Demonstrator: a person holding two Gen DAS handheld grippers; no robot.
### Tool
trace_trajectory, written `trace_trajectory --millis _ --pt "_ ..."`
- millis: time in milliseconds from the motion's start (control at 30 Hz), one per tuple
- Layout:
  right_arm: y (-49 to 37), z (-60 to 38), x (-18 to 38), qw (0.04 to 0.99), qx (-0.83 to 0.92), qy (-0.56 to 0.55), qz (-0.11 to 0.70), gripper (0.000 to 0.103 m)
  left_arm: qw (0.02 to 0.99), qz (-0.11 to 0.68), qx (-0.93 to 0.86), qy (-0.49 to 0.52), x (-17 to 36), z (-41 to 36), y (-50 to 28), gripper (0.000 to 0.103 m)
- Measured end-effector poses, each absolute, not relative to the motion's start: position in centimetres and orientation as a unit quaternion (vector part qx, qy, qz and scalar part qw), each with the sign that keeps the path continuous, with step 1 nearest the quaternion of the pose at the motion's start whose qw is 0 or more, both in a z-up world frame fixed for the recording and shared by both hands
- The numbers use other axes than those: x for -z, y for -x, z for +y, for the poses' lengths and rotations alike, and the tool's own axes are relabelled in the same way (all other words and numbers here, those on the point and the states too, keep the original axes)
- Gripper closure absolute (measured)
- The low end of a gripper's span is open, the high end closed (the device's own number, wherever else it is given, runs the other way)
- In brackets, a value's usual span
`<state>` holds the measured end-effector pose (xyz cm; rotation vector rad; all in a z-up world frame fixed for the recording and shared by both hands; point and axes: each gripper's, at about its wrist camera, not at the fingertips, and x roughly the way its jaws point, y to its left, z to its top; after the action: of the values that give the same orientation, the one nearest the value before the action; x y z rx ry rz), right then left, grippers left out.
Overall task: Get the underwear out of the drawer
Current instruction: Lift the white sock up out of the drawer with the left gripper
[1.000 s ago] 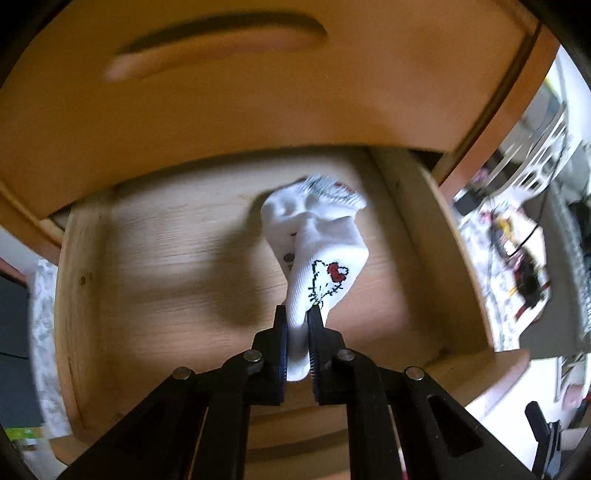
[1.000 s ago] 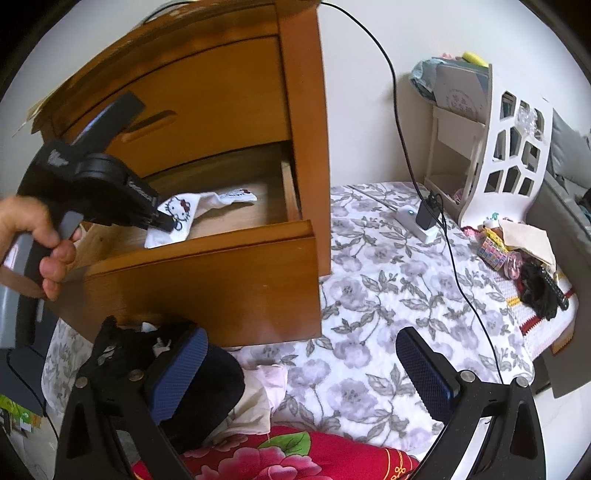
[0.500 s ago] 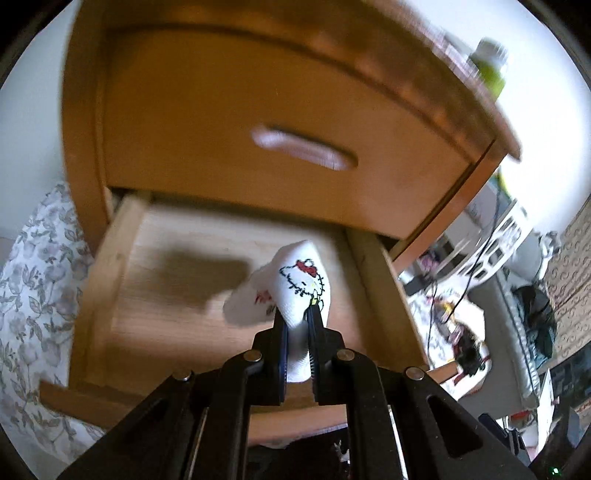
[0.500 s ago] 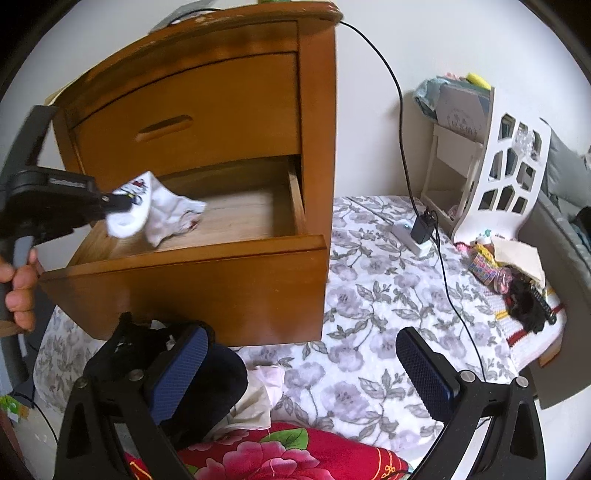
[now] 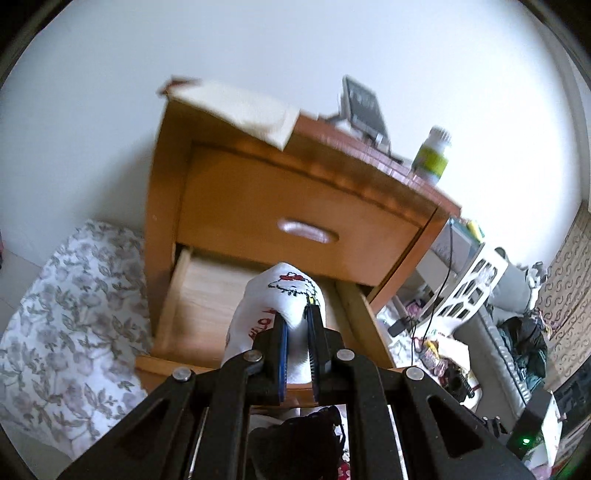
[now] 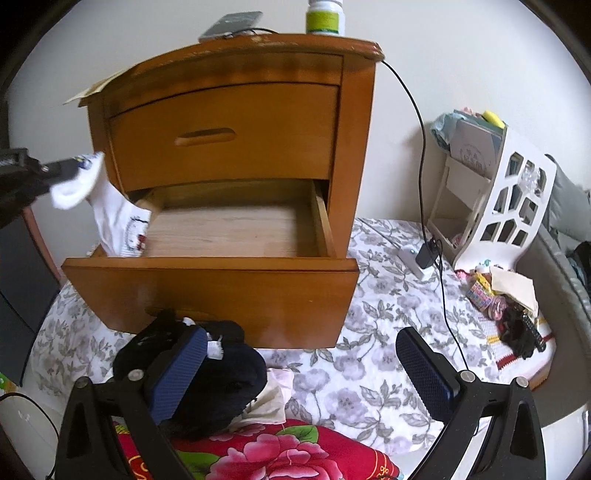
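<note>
Left gripper point(image 5: 296, 317) clamped tight on a white knit garment with a red-bowed cartoon cat print point(image 5: 275, 299); looks like a sock, though it stands in for the underwear. In the left wrist view it sits at lower centre, bunched above the pads. In the right wrist view the same white garment point(image 6: 110, 206) hangs at the left edge, its tail draped over the left corner of the open lower wooden drawer point(image 6: 210, 280).

Right gripper point(image 6: 303, 373) spread wide, nothing between its blue pads; a black fabric bundle point(image 6: 218, 384) lies just behind its left finger, on the red floral cloth point(image 6: 266, 454).

Drawer floor now looks bare.

Risks, as I judge them:
- Hanging tail may catch on the drawer's side wall or front lip if pulled across rather than lifted clear.
- Grip is on one small fold; a snag could strip it from the pads.

Writing: red letters on the garment, partly hidden by the finger, possibly "HELLO"; too blurred to be sure. Green-labelled white bottle point(image 6: 325, 16) on the orange-brown wooden nightstand point(image 6: 354, 147): label unreadable.
</note>
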<state>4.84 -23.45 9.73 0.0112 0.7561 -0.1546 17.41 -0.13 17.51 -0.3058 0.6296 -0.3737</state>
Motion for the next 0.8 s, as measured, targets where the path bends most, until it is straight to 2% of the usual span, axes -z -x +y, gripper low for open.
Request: trace_trajectory --millis 267,800 --pt "-3.5 -22.3 -11.3 0.934 0.069 0.005 0.351 0.000 0.938 0.261 0.176 0.148 -20.9 2.2 -12.7 0.093" --pt "-1.1 -21.0 -13.6 0.943 0.061 0.017 0.327 0.000 0.946 0.234 0.192 0.119 -22.2 1.8 -6.5 0.093"
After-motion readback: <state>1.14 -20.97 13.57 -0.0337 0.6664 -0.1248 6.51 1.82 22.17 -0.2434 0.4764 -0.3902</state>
